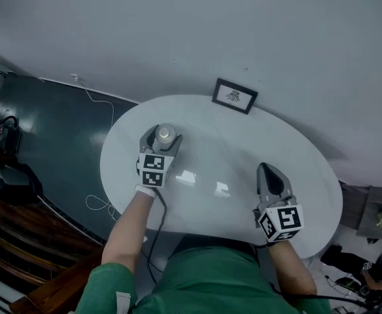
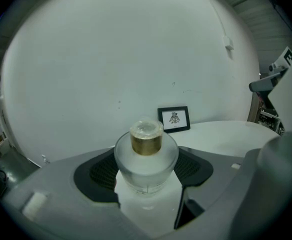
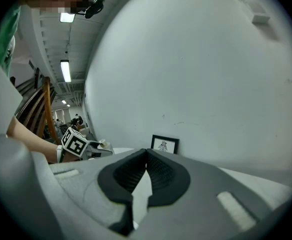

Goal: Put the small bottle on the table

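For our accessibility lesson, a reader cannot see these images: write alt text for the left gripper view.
The left gripper holds a small bottle of frosted glass with a gold neck, upright, between its dark-padded jaws over a white table. Behind it, a small black-framed picture stands at the table's far edge before a plain white wall.

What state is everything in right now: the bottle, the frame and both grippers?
bottle: upright, capped, gripped.
left gripper: shut on bottle.
right gripper: shut, empty.
frame: standing upright.
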The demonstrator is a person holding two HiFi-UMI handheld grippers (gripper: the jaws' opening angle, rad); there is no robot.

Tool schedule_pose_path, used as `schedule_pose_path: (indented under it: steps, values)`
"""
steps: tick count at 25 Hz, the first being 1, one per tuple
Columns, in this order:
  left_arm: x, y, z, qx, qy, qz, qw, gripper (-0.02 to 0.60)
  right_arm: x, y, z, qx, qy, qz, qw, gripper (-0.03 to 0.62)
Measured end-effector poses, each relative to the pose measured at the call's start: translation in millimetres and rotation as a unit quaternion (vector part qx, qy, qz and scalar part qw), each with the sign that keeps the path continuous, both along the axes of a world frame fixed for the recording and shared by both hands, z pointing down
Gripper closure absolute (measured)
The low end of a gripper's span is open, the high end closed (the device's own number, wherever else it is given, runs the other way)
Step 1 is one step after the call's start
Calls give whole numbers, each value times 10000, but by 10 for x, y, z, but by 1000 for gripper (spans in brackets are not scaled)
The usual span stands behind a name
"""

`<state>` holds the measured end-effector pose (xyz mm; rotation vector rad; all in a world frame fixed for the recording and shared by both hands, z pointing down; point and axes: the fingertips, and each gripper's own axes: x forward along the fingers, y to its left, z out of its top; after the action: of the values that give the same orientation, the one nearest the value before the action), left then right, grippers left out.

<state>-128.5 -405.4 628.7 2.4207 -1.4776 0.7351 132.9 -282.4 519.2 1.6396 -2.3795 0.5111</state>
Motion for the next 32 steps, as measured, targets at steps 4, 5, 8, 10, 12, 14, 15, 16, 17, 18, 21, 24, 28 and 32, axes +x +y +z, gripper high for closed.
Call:
schedule_pose_path:
  steps: [4, 5, 8, 10, 12, 14, 15, 16, 17, 18, 21, 24, 28, 32]
  values:
    - [-27, -90, 242, -170, 15, -90, 9998, 238, 3, 62, 57, -117, 83, -22, 9999, 595]
    - [-24, -123, 285, -181, -11, -93, 9998, 238, 15, 59, 70, -129, 94, -19, 9999, 595]
    - [-26, -216, 392, -212, -111, -84, 9997, 238, 46, 39, 89, -129, 117, -3, 9998, 595]
    - [-38, -259, 442, -245, -148, -103, 9995, 238, 62, 29, 90, -118, 136, 9, 9998, 595]
    - [-47, -281, 477, -277, -132, -139, 9994, 238, 81, 29, 98, -137, 155, 27, 9998, 595]
    - [-51, -289, 504, -306, -99, -172, 9993, 238, 99, 34, 102, -158, 175, 38, 9997, 595]
    - [-53, -293, 516, -316, -92, -186, 9993, 238, 106, 39, 104, -166, 185, 42, 9997, 595]
    - [-55, -295, 528, -321, -101, -193, 9992, 238, 111, 46, 105, -174, 196, 45, 9996, 595]
    - [-57, -294, 539, -324, -122, -191, 9992, 238, 114, 57, 107, -181, 208, 44, 9996, 595]
    - [-58, -292, 551, -323, -149, -184, 9992, 238, 117, 70, 108, -189, 219, 41, 9996, 595]
    - [-68, -300, 579, -321, -202, -184, 9991, 238, 136, 87, 114, -201, 244, 42, 9995, 595]
    - [-80, -300, 613, -343, -204, -219, 9990, 238, 165, 102, 111, -193, 268, 57, 9994, 595]
    - [-107, -282, 675, -406, -198, -242, 9987, 238, 186, 124, 124, -211, 279, 68, 9994, 595]
    - [-156, -276, 756, -514, -137, -305, 9981, 238, 185, 138, 112, -202, 281, 79, 9994, 597]
